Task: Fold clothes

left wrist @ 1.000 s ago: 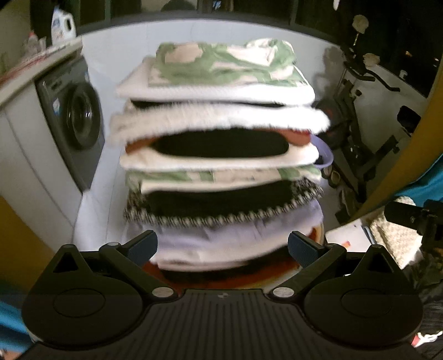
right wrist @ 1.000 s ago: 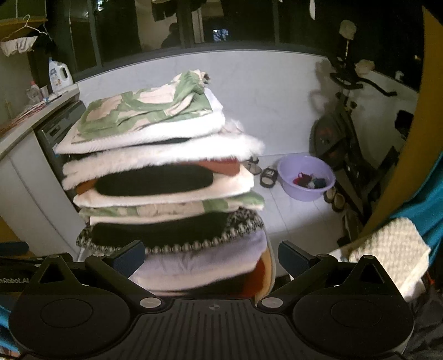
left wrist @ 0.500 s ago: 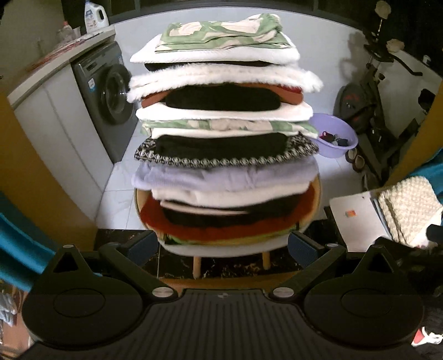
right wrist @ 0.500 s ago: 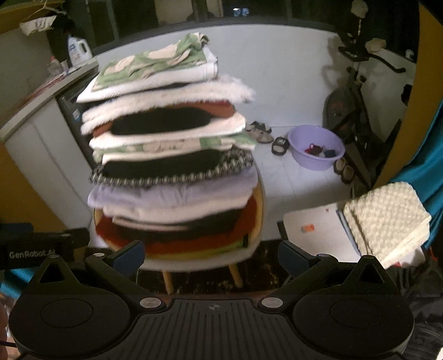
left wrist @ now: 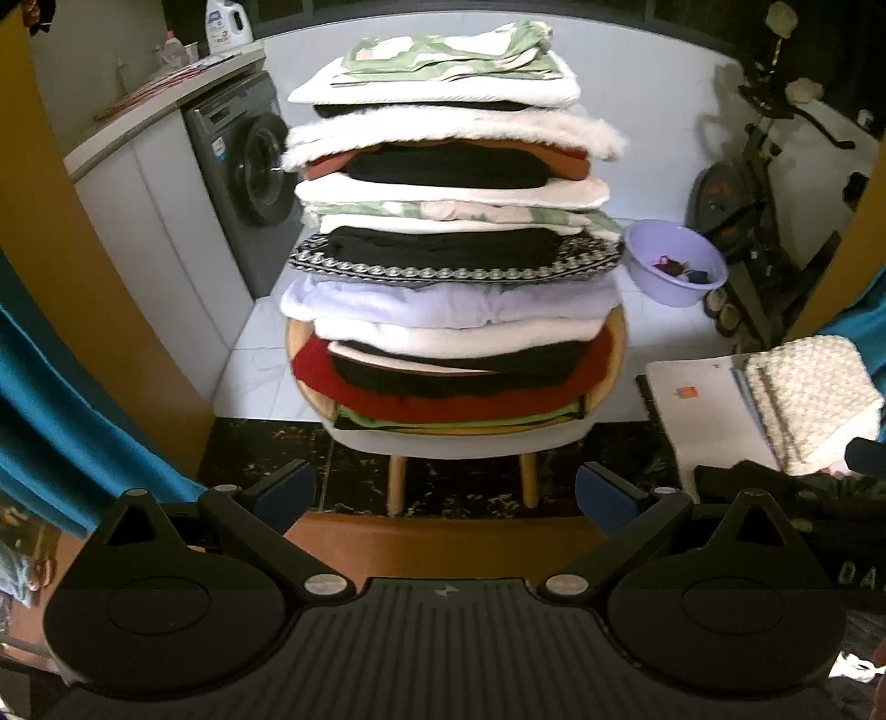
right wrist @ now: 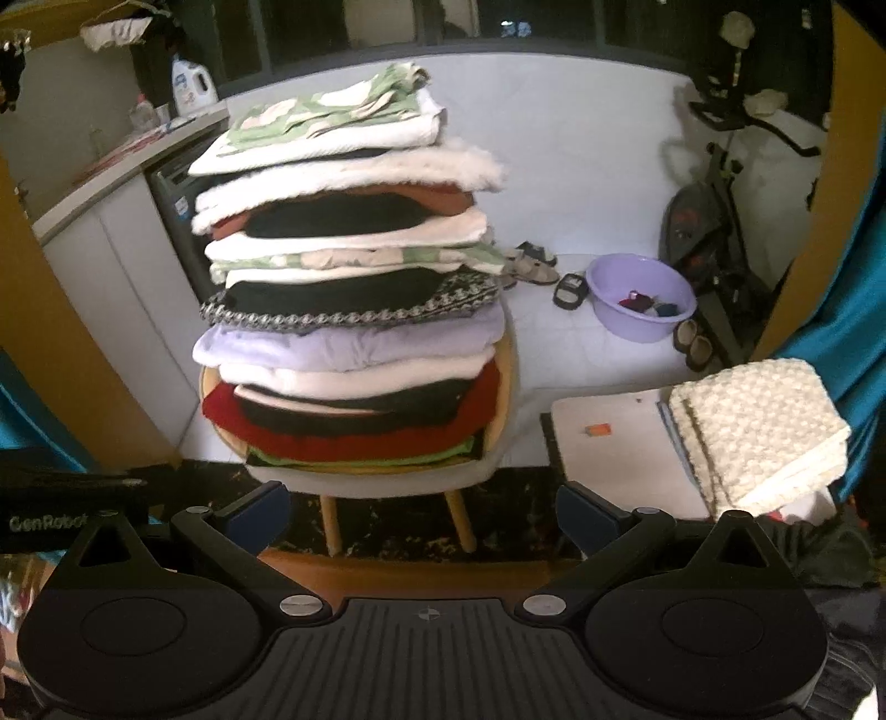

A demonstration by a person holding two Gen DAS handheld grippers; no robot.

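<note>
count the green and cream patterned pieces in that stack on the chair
2. One lies on the very top of the stack; the other sits mid-stack, under a cream piece. More may be hidden between layers.

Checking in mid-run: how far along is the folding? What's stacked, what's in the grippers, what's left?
Done: a tall stack of folded clothes sits on the chair, green-patterned piece on top. A cream knit lies folded to the right. In hand: nothing; the left gripper and right gripper are both open and empty, back from the stack. Left: no unfolded garment is clearly in view.
</note>
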